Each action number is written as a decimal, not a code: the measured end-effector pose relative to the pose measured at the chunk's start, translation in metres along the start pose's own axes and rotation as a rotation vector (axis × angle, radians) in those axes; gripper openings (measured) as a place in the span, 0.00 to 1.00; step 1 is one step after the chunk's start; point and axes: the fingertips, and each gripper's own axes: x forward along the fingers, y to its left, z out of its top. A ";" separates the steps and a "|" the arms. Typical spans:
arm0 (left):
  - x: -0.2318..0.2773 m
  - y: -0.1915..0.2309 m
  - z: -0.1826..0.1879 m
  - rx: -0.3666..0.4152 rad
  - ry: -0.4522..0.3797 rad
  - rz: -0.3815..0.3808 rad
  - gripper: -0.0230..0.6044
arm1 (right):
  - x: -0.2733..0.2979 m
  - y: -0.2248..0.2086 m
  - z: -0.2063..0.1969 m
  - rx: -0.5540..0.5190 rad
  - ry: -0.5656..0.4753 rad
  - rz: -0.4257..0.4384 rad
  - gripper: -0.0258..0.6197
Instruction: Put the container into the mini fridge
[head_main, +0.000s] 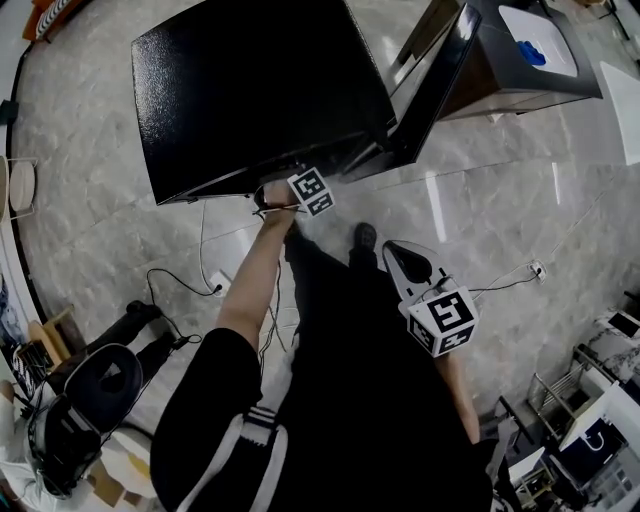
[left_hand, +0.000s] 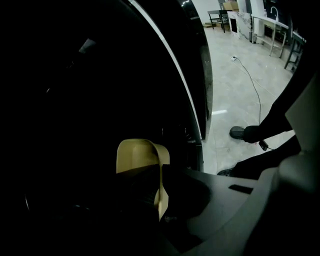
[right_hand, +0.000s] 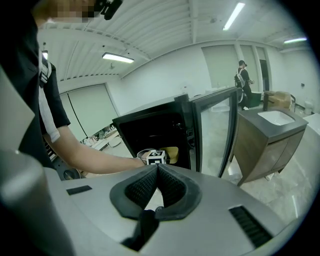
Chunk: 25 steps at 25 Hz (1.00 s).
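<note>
One yellow container (left_hand: 135, 155), mini fridge (head_main: 250, 90), marble floor (head_main: 500, 210)

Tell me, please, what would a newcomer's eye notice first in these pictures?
The big black mini fridge at the top of the head view strikes first, its door swung open to the right. Inside its dark cavity, the left tongs are closed on the wall of a yellow container. The right tongs hang back near the person's body, shut and empty.
</note>
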 end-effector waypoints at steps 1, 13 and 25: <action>0.004 0.002 0.001 -0.001 0.006 0.001 0.11 | -0.001 -0.001 -0.003 0.003 0.004 -0.002 0.07; 0.030 0.031 0.011 -0.010 0.063 0.082 0.11 | -0.020 -0.015 -0.019 0.014 0.028 -0.034 0.07; 0.027 0.032 0.008 -0.018 0.068 0.084 0.11 | -0.022 -0.023 -0.013 -0.003 0.017 -0.017 0.07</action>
